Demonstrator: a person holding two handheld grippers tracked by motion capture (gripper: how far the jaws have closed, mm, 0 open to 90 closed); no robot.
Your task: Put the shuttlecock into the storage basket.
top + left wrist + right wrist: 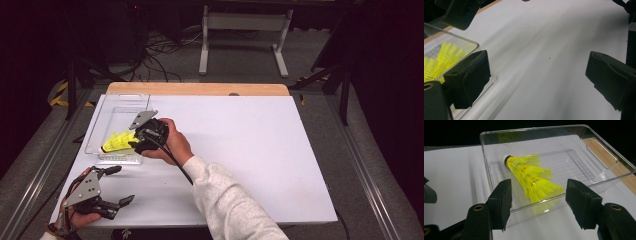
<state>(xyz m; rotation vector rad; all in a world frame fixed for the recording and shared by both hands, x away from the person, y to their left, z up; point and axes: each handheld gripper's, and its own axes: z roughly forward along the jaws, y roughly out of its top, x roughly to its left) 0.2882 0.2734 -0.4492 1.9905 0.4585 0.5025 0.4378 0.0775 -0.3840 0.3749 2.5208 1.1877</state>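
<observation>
the yellow shuttlecocks (531,178) lie inside the clear plastic tray (599,143), nested one into another in a fanned row, with the white cork tip toward the tray's far corner and the last skirt resting up against the near wall. in the high view the shuttlecocks (117,141) sit at the near end of the tray (120,100), which stands at the left edge of the white bench (250,150). the step in hand looks like the release after dropping them in: the right gripper (537,195) hovers just outside the near wall with its fingers (501,195) spread wide on either side of the skirts, pressing on nothing. the next move, as i judge it, calls for drawing that gripper back and up without catching the tray wall or dragging the light skirts out with it; the tray is light too and could slide if bumped. the right hand (172,145) reaches across from the lower right, sleeve angled over the bench, gripper (135,145) pointing left toward the tray's near end, roughly level with a slight downward tilt. the left gripper (120,185) rests low near the bench's front left corner, well apart from the shuttlecocks, held in the left hand (82,217); its fingers (471,77) stand wide with only bare bench between them, one finger just beside the tray's corner in the left gripper view.
</observation>
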